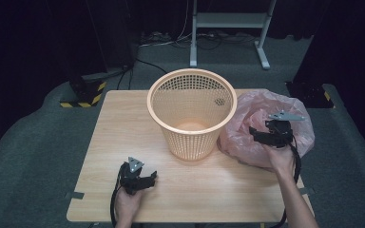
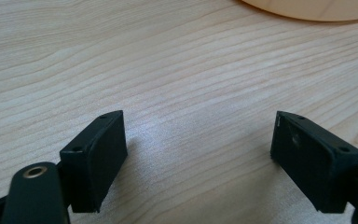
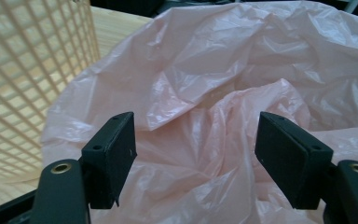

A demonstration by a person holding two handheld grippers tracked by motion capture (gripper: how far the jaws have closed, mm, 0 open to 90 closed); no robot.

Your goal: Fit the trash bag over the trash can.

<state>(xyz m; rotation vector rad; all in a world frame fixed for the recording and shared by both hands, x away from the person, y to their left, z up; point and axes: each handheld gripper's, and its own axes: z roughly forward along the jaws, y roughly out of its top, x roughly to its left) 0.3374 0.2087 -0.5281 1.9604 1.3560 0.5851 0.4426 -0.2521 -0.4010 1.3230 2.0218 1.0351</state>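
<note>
- A pink bag [image 1: 266, 126] is seen crumpled on the surface [image 1: 123, 137], at 3 o'clock of the basket [image 1: 191, 111] and touching its side low down.
- The basket stands upright at mid-surface, empty as far as can be told.
- The right gripper [image 1: 266, 132] is held over the bag's near side; in the right gripper view [image 3: 193, 154] its jaws are spread wide with loose folds of film between them, nothing pinched yet.
- The left gripper [image 1: 145, 179] is parked at 7 o'clock of the basket, well apart from it; its jaws are spread over bare wood [image 2: 196, 140], holding nothing.
- Step judged in hand: the reach for the bag, before the grasp.
- Next move judged to call for a short drop into the folds and a closure on a ridge of film, preferably near the rim, since slack plastic may slip.
</note>
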